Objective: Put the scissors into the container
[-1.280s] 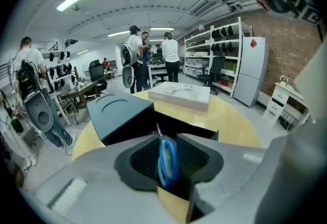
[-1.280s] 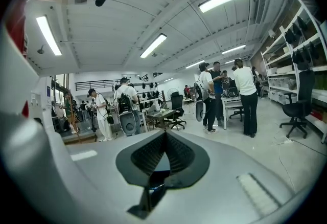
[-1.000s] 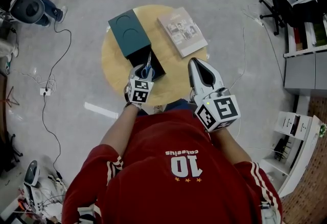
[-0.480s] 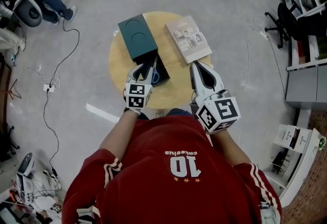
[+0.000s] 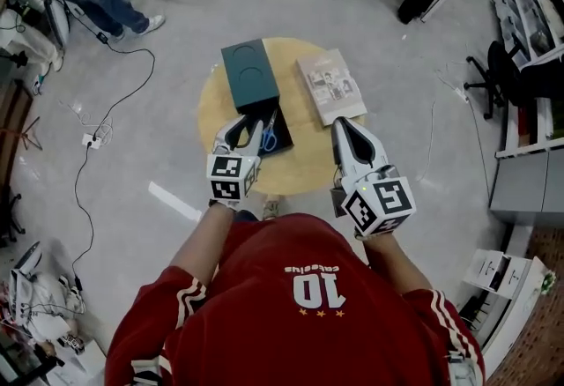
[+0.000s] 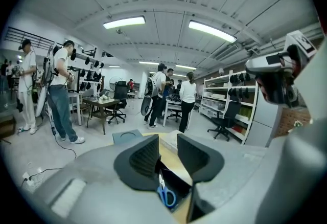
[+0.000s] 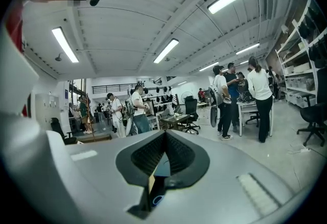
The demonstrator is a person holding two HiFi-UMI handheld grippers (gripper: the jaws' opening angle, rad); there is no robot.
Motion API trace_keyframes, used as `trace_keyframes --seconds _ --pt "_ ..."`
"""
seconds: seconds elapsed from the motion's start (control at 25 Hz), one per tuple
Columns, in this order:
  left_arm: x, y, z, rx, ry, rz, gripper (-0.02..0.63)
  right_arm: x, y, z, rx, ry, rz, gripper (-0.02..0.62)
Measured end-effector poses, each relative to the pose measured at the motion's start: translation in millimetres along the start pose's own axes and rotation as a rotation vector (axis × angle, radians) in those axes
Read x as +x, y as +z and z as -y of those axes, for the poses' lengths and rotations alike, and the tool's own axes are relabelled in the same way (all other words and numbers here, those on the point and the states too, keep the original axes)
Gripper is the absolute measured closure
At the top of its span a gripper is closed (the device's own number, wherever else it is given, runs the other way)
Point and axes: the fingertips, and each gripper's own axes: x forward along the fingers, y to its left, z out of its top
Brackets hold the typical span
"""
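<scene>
Scene: a round wooden desk (image 5: 308,166) carried an open black container (image 6: 176,183) just left of its centre; a dark green lid (image 5: 248,74) lay at 11 o'clock, touching the container's far end; a book (image 5: 330,85) lay at 1 o'clock, apart from both.

Scissors (image 5: 269,139): blue-handled; they lay inside the container, handles toward 6 o'clock and blades toward 12 o'clock; nothing gripped them.

Left gripper (image 6: 167,150): at 7 o'clock over the container's near end; its jaws stood wide apart with nothing between them; the scissors showed below through the gap.

Right gripper (image 7: 164,142): at 5 o'clock over the desk edge, well apart from the container; its jaws were pressed together on nothing.

Step in hand: by my reading the placing was done and the left gripper only needed to clear away.

Doing it well: keep the jaws wide; lift straight up before drawing back toward 6 o'clock, so neither jaw catches a handle loop or nudges the container wall; leave the right gripper parked; check that the blades lie fully below the rim.
</scene>
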Motion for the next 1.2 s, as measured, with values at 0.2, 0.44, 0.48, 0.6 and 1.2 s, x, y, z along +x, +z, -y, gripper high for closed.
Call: trace_keyframes --seconds 0.2,0.44,0.48,0.6,1.2 --pt "-28 25 13 -0.005 0.03 0.057 0.485 -17 8 0 -0.017 0.033 0.01 0.607" --pt "-65 64 36 0.0 0.053 0.152 0.495 -37 13 -3 -0.018 0.063 0.031 0.607" --pt "-72 71 41 0.007 0.054 0.168 0.495 -40 14 -3 -0.018 0.065 0.035 0.607" --pt "-91 88 56 0.032 0.057 0.215 0.497 -51 16 -3 -0.019 0.065 0.05 0.607" --pt "-160 120 98 0.078 0.069 0.334 0.604 -97 10 -16 -0.028 0.071 0.078 0.607"
